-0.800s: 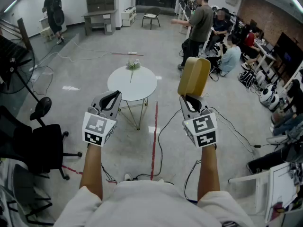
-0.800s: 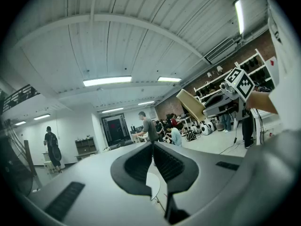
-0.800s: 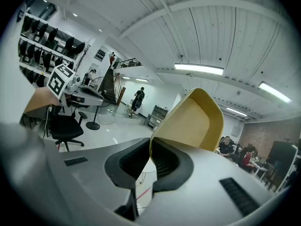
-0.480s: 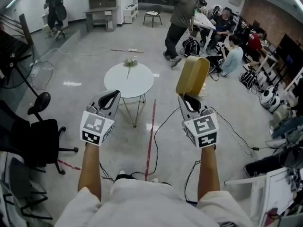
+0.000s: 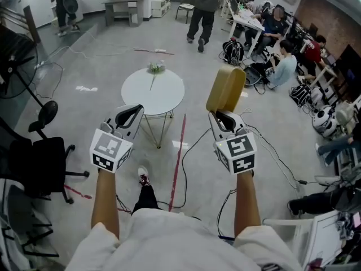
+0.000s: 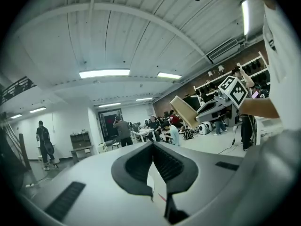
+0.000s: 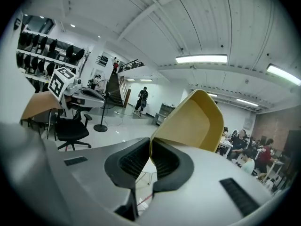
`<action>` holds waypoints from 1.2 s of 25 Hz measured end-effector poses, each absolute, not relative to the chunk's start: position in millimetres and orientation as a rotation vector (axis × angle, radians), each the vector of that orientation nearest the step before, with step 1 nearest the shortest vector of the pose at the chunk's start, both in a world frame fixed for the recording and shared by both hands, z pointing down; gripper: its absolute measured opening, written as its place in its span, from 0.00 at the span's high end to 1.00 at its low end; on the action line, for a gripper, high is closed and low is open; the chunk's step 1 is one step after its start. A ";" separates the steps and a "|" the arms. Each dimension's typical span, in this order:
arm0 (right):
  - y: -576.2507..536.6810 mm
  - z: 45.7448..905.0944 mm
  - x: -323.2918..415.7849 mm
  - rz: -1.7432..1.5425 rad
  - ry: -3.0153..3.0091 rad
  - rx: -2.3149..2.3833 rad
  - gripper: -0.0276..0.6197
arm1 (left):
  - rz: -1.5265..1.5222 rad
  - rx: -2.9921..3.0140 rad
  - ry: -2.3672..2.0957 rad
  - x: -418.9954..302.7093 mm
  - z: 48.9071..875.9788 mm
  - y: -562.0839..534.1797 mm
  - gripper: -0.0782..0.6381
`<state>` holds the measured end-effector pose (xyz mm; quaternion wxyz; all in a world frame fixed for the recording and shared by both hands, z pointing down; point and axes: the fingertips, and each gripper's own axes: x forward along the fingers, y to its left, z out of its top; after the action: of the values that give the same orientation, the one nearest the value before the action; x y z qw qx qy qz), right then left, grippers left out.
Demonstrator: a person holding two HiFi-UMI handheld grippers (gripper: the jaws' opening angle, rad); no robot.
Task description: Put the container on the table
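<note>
A tan-yellow plastic container [image 5: 226,88] stands upright in the air, with my right gripper [image 5: 223,116] shut on its lower rim. In the right gripper view the container [image 7: 194,121] rises past the right gripper [image 7: 150,147], whose pads pinch its thin wall. My left gripper [image 5: 130,116] is held level beside it, shut with nothing in it; in its own view the left gripper [image 6: 153,147] has its pads touching. The round white table [image 5: 163,97] stands on the floor ahead, between and beyond both grippers, with a small plant [image 5: 156,68] at its far edge.
A black office chair [image 5: 49,164] stands at the left. A red tape line [image 5: 178,157] and cables [image 5: 271,151] run over the floor. Seated people [image 5: 282,66] and desks fill the right side; one person [image 5: 203,4] walks at the back.
The person at the back has walked farther away. A shoe of the person holding the grippers has stepped into view below. Both grippers keep their grip and place in the view.
</note>
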<state>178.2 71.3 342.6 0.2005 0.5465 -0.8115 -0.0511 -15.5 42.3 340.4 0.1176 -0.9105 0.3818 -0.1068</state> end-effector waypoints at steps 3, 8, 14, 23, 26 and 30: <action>23.1 351.6 168.7 -0.133 -2.255 1.511 0.91 | -0.302 -2.675 1.119 -27.5 349.6 -10.6 0.86; -78.0 349.0 167.6 -0.138 -2.217 1.565 0.91 | -0.292 -2.687 1.106 -41.7 346.6 -116.4 0.86; -192.9 356.8 153.8 -0.023 -2.187 1.589 0.91 | -0.317 -2.717 1.080 -60.6 347.7 -233.8 0.86; -302.2 452.0 118.1 0.207 -2.153 1.448 0.91 | -0.434 -2.811 1.149 -88.5 416.8 -332.5 0.86; -337.2 500.9 113.0 0.255 -2.131 1.341 0.91 | -0.481 -2.845 1.209 -91.9 448.9 -356.9 0.86; -383.8 577.7 107.1 0.298 -2.076 1.142 0.90 | -0.551 -2.854 1.323 -90.0 491.9 -387.7 0.86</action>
<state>107.1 -383.8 577.7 0.3680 0.4447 -0.8083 0.1159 -90.0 -387.7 491.9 -0.0261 -0.8934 0.4140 -0.1724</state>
